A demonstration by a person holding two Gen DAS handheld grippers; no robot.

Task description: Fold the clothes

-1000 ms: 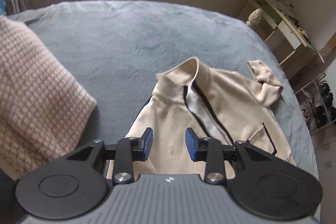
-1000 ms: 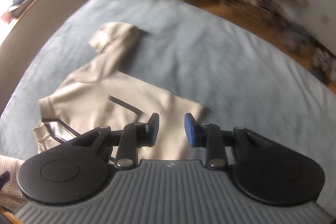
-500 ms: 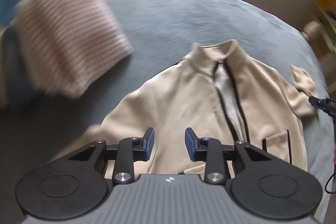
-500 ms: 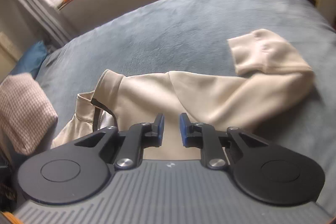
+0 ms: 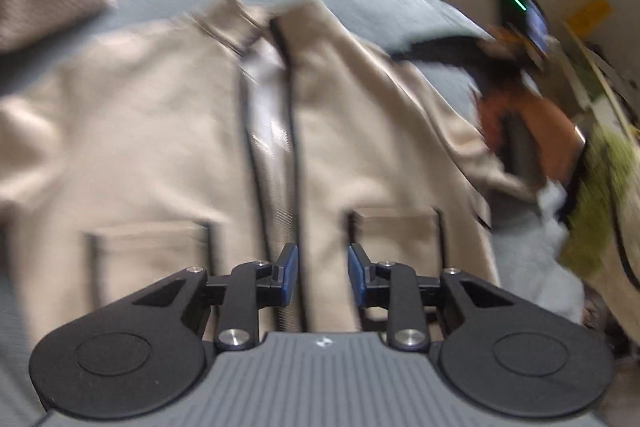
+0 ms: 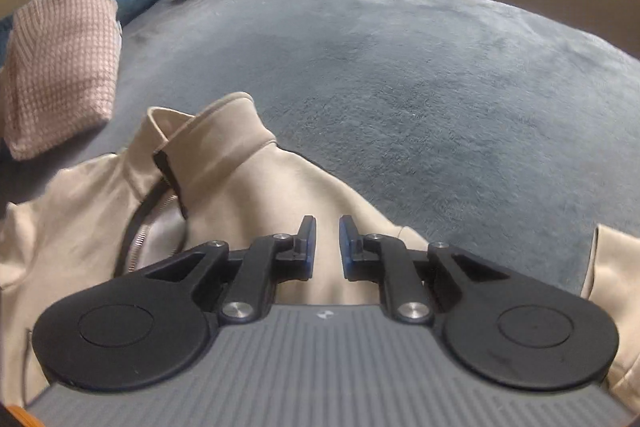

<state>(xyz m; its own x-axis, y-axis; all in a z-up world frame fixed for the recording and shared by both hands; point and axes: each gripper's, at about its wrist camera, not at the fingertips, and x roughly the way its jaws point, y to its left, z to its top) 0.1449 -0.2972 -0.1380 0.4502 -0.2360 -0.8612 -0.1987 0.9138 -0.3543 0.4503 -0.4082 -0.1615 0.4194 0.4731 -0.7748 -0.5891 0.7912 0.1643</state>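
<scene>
Now | beige jacket (image 5: 168,131) beneath both | left hand-held gripper (image 5: 322,275) apart | right hand-held gripper (image 6: 327,247) narrowly apart, empty

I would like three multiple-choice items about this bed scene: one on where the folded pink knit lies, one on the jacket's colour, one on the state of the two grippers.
1. Where is the folded pink knit relative to the jacket's collar?
A. left of it, apart
B. on top of it
C. right of it

2. What colour is the jacket?
A. red
B. beige with dark zipper trim
C. green

3. How are the left gripper and right gripper?
A. both open, holding nothing
B. both shut on cloth
C. only the left open

Key: 1 A, grey blanket shows between them; 2 B, beige cloth with a dark line along the zipper; 3 A, a clear gap shows between each pair of jaws.
</scene>
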